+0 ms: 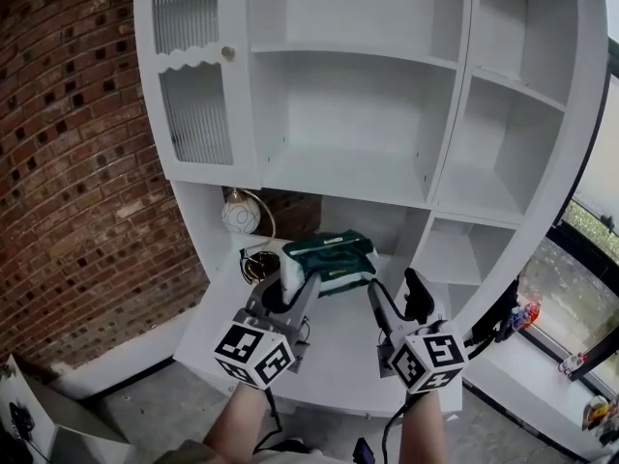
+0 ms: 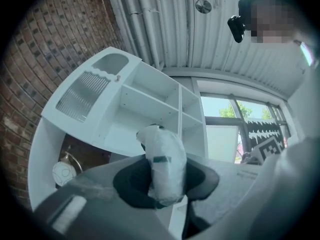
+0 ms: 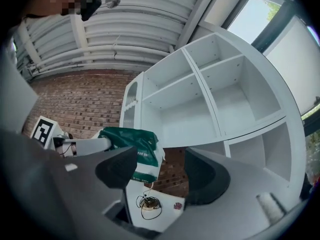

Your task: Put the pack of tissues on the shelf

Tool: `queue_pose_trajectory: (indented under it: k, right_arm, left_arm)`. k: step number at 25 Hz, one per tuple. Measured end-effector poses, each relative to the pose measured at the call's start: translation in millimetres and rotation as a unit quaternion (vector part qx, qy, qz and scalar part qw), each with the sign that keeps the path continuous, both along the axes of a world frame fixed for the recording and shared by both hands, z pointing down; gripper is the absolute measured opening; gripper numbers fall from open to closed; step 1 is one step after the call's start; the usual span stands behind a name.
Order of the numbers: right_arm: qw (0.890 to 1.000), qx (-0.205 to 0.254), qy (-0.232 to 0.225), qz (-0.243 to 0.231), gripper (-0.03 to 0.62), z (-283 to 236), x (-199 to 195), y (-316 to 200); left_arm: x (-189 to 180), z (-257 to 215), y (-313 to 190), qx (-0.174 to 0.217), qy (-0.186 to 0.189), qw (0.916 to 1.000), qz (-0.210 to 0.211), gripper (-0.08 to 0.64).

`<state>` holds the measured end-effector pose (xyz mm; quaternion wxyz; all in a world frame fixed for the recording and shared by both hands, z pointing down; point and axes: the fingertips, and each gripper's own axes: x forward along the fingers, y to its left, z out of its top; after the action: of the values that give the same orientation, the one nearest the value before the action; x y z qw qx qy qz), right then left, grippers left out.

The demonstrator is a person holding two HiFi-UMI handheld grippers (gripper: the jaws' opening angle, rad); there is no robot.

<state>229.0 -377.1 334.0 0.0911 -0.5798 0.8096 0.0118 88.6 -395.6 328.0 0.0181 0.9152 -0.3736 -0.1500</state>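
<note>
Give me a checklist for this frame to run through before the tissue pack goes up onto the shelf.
1. Left gripper clamped on the green-and-white plastic pack of tissues: ok.
2. Pack lifted off the white counter: ok; the right gripper view shows it held above the counter.
3. Right gripper open, empty and apart from the pack: ok.
4. Wide middle compartment of the white shelf unit free of objects: ok.
5. Round white globe lamp out of the lifting path: cannot tell; it stands left of the pack.
</note>
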Motion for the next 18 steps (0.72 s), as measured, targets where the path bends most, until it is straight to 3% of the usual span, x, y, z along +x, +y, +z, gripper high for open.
queue_pose_trajectory:
  k: [7,11,18]
  right_arm:
    - [0.998,-0.024,-0.042,-0.026,0.302,14,-7,-26]
    - [0.997,-0.026,-0.064,-0.045,0.318,8,-14,-43]
    - [0.996,-0.013,-0.071,-0.059,0.311,-3,-28,-65]
  left_arm:
    - [4,1,-22,-0.041,0.059,0.9934,0.09,0.11]
    - [4,-5,-40,-0.07,0.109,0.9786,0.16,0.11]
    - [5,-7,-71,-0.103,0.127,0.9588,0.232,0.11]
